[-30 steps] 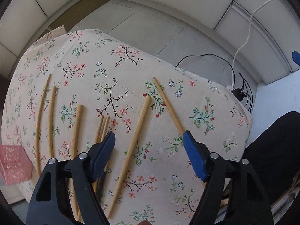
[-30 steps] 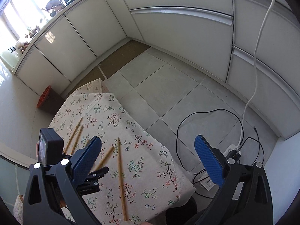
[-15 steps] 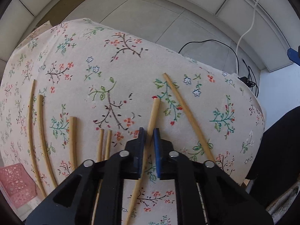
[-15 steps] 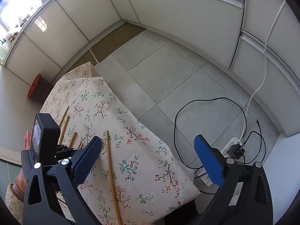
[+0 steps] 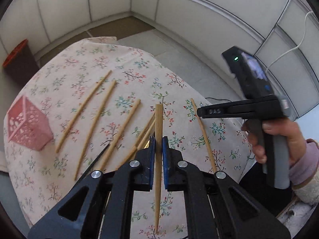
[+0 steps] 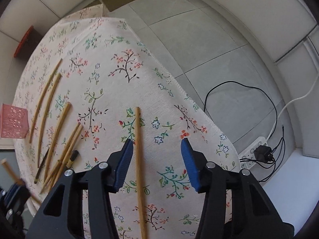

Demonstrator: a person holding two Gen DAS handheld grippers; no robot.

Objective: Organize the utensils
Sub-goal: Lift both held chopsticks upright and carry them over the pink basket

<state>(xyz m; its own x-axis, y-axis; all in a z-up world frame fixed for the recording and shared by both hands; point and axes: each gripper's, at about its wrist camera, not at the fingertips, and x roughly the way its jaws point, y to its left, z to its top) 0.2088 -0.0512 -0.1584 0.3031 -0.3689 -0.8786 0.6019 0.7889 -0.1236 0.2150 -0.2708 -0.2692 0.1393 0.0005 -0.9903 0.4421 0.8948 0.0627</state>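
Note:
My left gripper [image 5: 159,145] is shut on a light wooden chopstick [image 5: 159,123] and holds it lifted off the floral tablecloth [image 5: 123,75]. Several more chopsticks [image 5: 87,109] lie spread on the cloth to its left. My right gripper [image 6: 157,147] points down over the rightmost chopstick [image 6: 139,159]. Its jaws are closing, and the stick lies between them close to the left pad [image 6: 124,159], with a clear gap to the right pad. In the left wrist view the right gripper [image 5: 199,112] shows from the side, gripped by a hand [image 5: 279,139].
A pink perforated basket [image 5: 28,127] stands at the cloth's left edge. A thin dark utensil [image 6: 42,165] lies among the chopsticks. The table's right edge drops to a tiled floor with a power strip [image 6: 253,151] and cables. A red-rimmed bin [image 5: 18,59] stands beyond the table.
My left gripper shut on a chopstick and lifted it off the cloth. My right gripper came down over the rightmost chopstick, and its jaws have narrowed.

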